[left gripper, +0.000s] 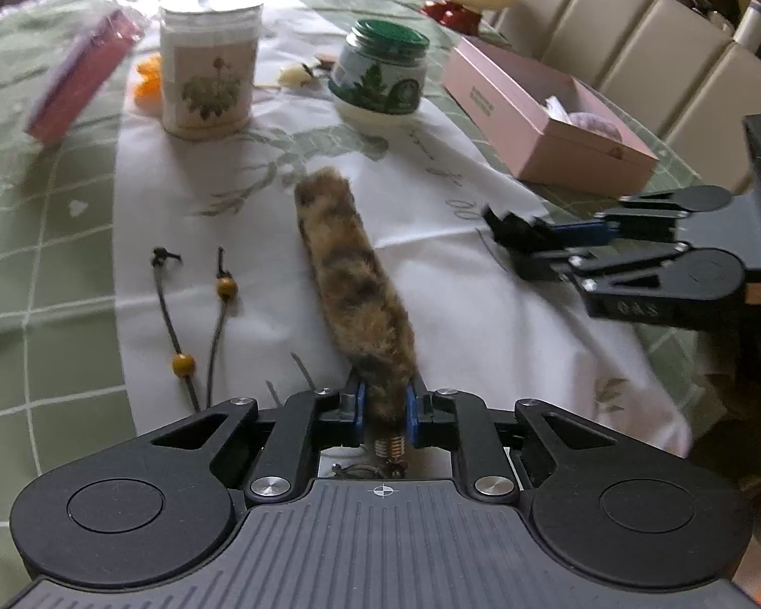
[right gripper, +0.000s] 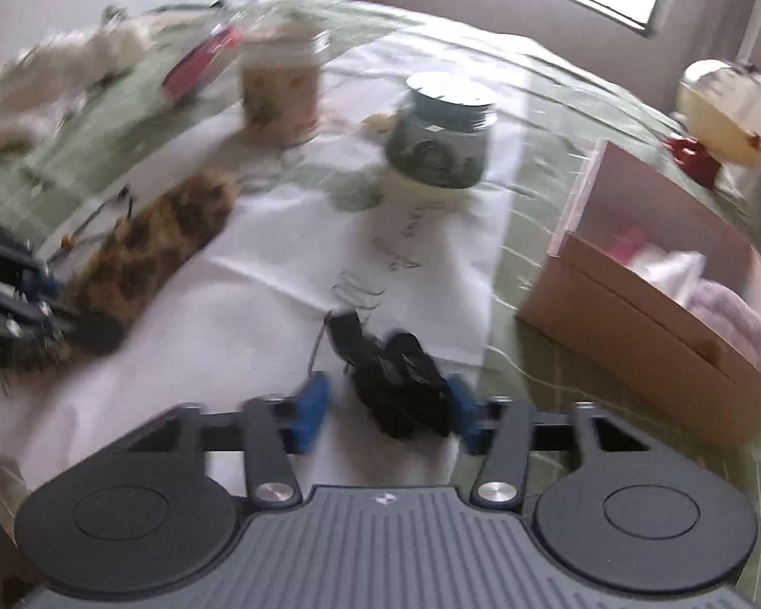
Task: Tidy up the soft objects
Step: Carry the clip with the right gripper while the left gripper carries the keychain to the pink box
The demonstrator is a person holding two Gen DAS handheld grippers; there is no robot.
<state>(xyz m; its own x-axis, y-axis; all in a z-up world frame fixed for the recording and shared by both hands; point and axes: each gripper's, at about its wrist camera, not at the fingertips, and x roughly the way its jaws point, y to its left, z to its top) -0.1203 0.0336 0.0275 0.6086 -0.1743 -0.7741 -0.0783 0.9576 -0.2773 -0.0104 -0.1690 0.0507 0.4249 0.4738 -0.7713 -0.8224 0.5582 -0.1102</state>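
lying between left gripper [left gripper: 384, 413] fingers, clamped: fur tail [left gripper: 350, 274].

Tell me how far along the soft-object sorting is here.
Done: a lilac soft item already lies in the pink box. In hand: the left gripper is shut on the furry tail. Left: that tail is not yet boxed. The right gripper view is blurred.

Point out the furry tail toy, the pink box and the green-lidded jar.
furry tail toy [left gripper: 350, 274], left wrist view, middle of the fur.
pink box [left gripper: 512, 101], left wrist view, long side wall.
green-lidded jar [left gripper: 378, 83], left wrist view, label on its body.
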